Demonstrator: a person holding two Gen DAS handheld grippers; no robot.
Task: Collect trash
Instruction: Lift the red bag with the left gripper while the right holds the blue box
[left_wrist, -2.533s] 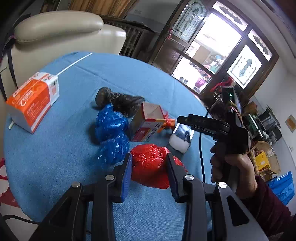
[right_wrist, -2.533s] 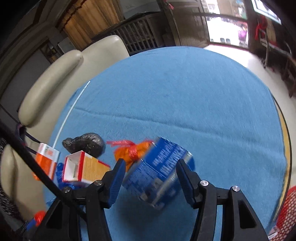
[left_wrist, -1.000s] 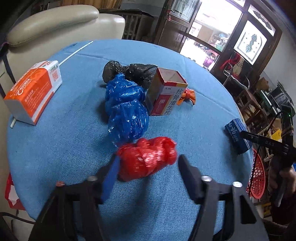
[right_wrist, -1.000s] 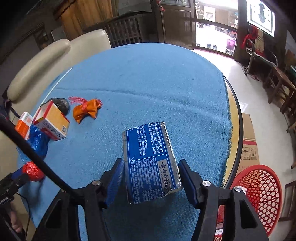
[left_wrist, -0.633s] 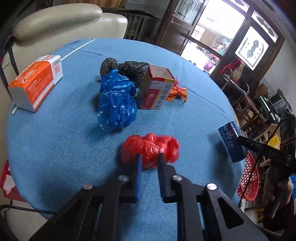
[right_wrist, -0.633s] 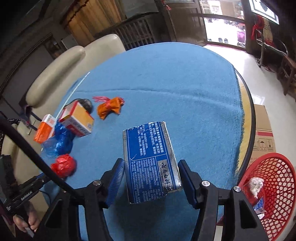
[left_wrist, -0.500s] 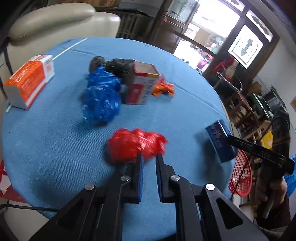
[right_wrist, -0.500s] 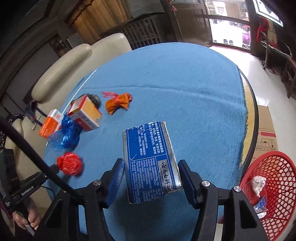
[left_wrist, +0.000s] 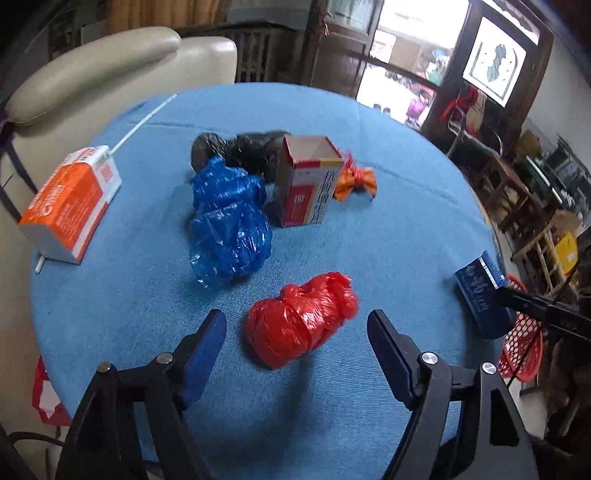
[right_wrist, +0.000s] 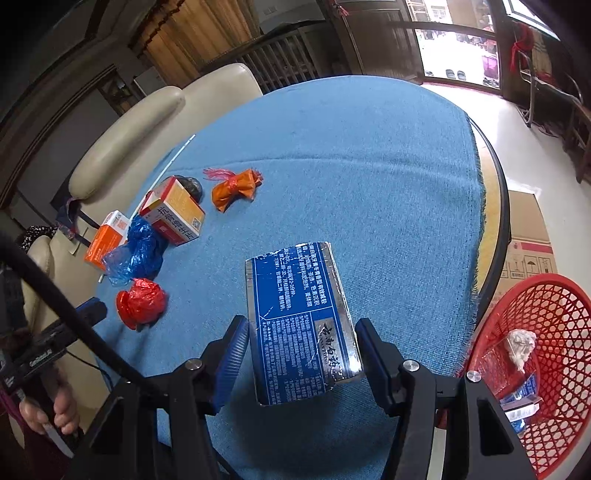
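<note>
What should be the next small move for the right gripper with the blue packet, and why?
Probably carry it sideways over the red basket and release. The right gripper is shut on the blue packet, held above the table edge; the basket stands just beyond, on the floor, already holding some trash. The left gripper, whose jaws have just opened, has the red bag between them, not gripped.

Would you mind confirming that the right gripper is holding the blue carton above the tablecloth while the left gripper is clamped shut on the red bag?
Not quite. The left wrist view shows the left gripper open, its jaws just widened, the red bag lying free between them on the tablecloth. The rest holds: in the right wrist view the right gripper holds the blue carton.
</note>
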